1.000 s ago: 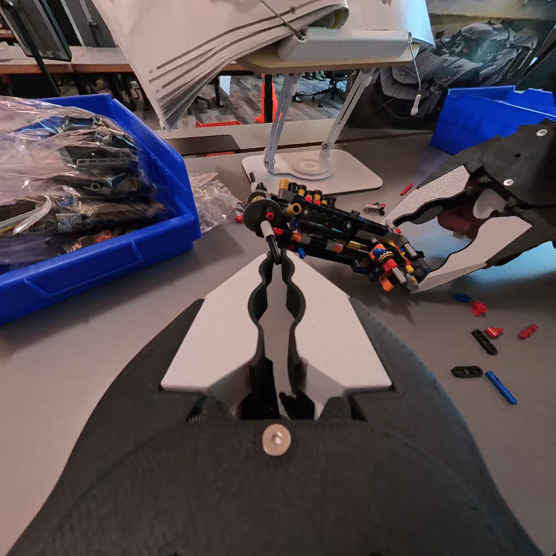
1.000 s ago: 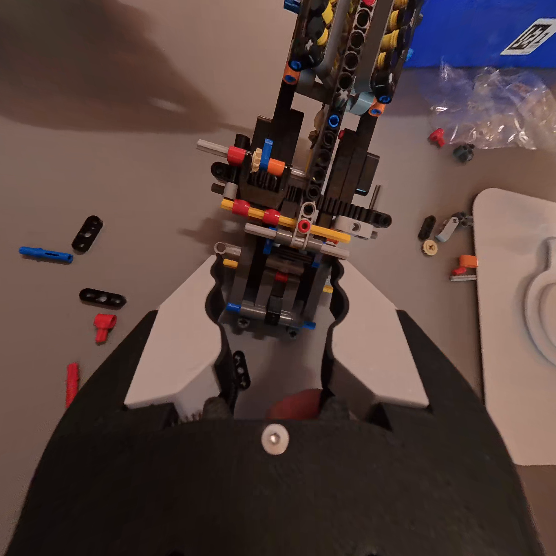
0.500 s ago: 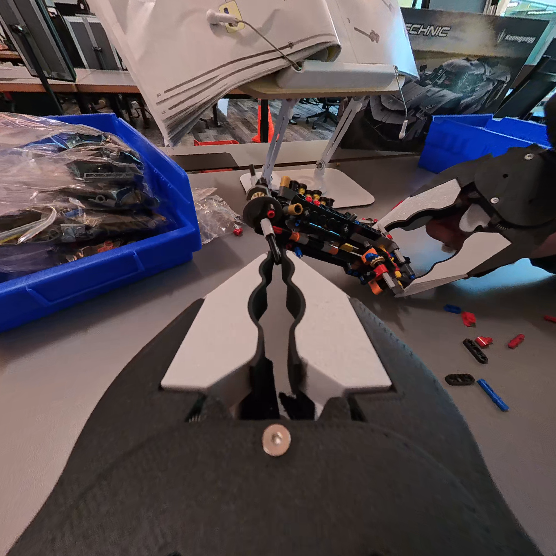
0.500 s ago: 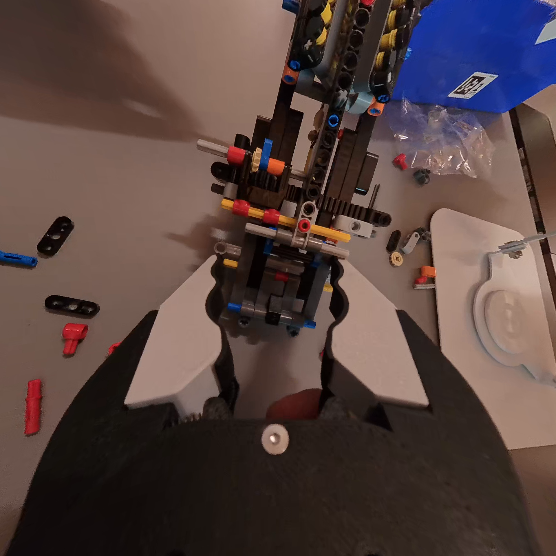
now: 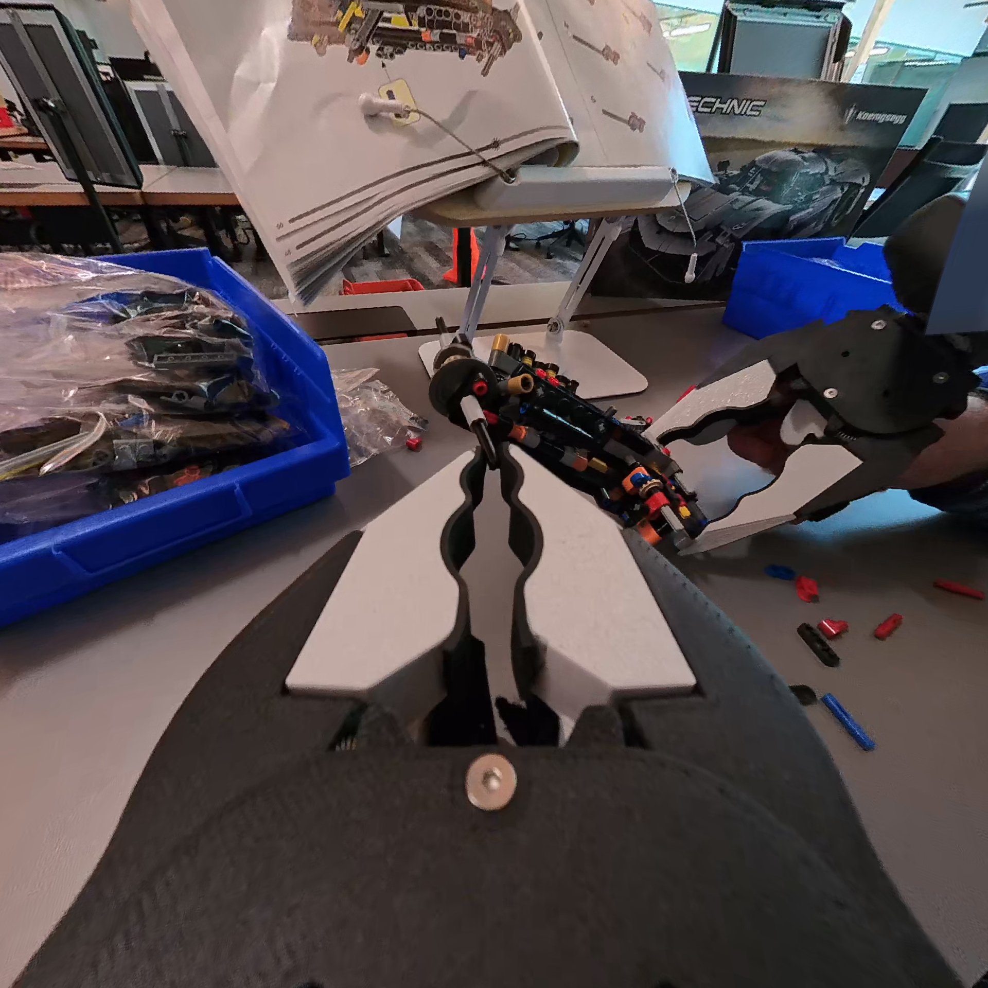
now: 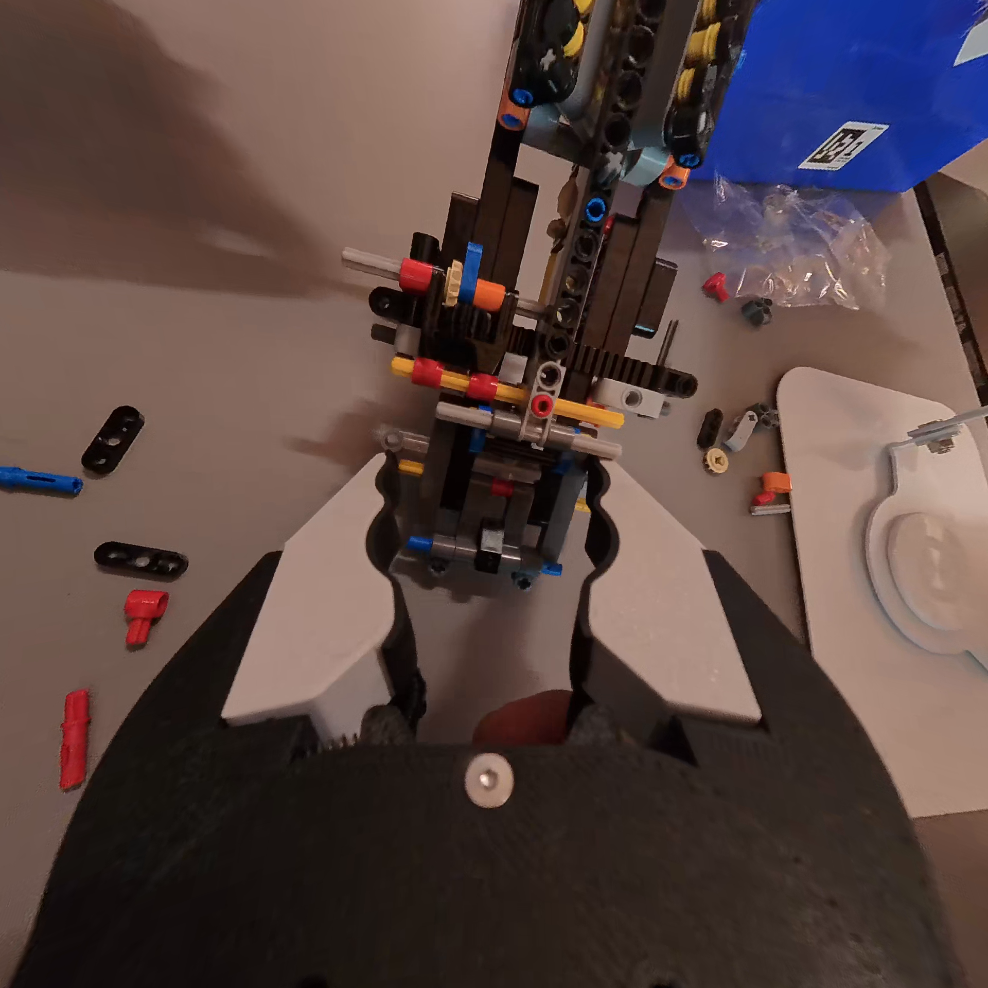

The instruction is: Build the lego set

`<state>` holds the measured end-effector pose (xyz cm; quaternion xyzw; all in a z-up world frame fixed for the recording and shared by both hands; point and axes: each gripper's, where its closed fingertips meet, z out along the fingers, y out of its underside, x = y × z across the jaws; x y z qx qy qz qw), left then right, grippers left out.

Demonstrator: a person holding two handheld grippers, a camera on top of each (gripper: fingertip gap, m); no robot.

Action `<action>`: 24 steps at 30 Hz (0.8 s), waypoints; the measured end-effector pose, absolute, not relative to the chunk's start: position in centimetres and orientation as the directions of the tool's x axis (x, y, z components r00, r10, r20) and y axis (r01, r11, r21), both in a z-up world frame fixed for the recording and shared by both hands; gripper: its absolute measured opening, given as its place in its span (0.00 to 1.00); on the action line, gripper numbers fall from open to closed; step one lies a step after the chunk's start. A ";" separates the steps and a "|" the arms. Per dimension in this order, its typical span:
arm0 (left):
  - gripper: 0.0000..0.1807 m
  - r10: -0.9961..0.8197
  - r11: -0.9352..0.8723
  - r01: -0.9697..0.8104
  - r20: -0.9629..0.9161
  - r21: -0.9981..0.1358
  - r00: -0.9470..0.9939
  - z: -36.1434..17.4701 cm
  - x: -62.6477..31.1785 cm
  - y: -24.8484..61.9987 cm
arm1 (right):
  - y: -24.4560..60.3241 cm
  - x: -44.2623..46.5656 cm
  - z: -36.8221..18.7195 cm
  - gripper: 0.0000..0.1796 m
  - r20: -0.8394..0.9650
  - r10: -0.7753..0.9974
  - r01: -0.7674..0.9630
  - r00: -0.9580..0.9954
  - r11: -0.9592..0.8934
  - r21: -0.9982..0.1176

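Both grippers clamp the lego assembly (image 5: 577,433) over a grey, piece-strewn table (image 5: 160,668).

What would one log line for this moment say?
left tool: shut on black axle | right tool: shut on lego assembly | loose pieces on table

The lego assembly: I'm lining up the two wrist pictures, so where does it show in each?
Left wrist view: the lego assembly lies centre-right, its near end in the right gripper, a black axle in the left gripper.
Right wrist view: it runs up the centre from the jaws.
Shared landmark: the white stand base.
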<state>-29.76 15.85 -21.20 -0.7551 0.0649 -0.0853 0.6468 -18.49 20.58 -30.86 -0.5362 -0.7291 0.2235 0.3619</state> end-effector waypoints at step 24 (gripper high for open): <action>0.02 -0.226 -0.130 0.028 0.057 -0.991 0.972 -20.0 -29.2 15.7 | 20.7 -18.6 -30.4 0.37 0.295 0.944 0.609 -0.144 0.320 -0.726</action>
